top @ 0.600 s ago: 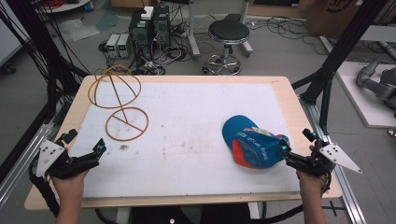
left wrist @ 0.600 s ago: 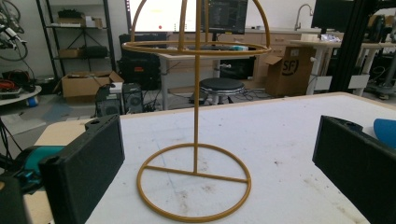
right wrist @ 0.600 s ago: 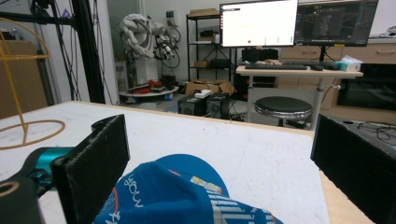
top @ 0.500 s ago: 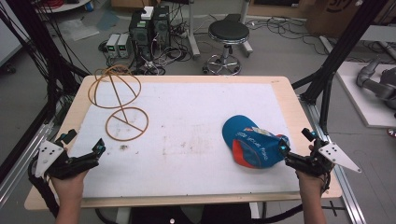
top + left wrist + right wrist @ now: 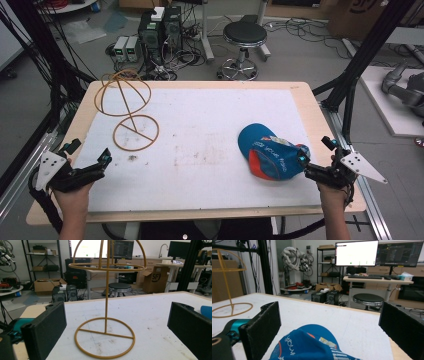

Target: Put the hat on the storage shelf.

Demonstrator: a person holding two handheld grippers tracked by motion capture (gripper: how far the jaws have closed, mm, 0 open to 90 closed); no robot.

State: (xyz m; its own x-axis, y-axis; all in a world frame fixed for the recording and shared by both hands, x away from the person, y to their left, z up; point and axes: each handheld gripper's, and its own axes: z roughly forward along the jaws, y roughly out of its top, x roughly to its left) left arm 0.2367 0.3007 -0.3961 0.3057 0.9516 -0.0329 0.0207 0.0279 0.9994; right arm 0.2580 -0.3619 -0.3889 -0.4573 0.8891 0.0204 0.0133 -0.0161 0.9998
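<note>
One blue cap (image 5: 270,155), one wire stand (image 5: 130,112), two claws (image 5: 102,162)

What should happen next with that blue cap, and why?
Probably ease the right gripper forward and close it on the blue fabric cap: its jaws stand open with the cap just ahead, not yet pinched, while the gold wire hat stand waits bare.

A cardboard box (image 5: 156,277) right of centre in the left gripper view bears the letters "SF". White lettering runs along the blue cap (image 5: 312,346) at the bottom of the right gripper view, too small and tilted to read.
</note>
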